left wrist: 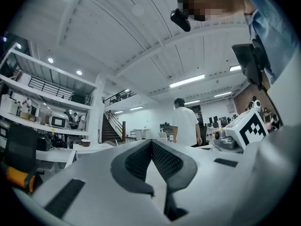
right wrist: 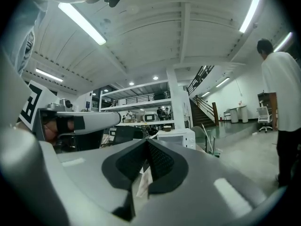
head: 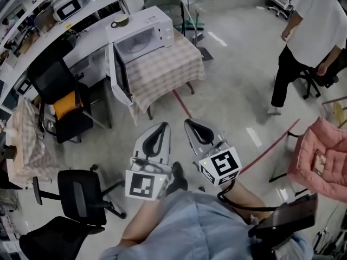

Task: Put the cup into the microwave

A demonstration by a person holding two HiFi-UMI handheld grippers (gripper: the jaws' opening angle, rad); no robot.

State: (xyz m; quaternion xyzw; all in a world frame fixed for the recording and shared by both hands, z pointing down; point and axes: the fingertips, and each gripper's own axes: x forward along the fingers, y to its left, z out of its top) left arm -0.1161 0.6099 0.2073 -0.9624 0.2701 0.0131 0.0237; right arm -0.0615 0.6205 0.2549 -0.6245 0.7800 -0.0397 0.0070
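cup (head: 120, 20): small, round, sits atop microwave (head: 145, 34) | microwave: glossy white box, door hanging open | left gripper (head: 161, 127), right gripper (head: 190, 123): both pinched closed, empty

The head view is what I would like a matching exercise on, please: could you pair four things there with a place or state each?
Things:
1. microwave
2. cup
3. left gripper
4. pink chair

Places or states:
A. on top of the microwave
B. door hanging open
C. jaws together, nothing between them
D. at the right edge of the view

Pairs: 1-B, 2-A, 3-C, 4-D
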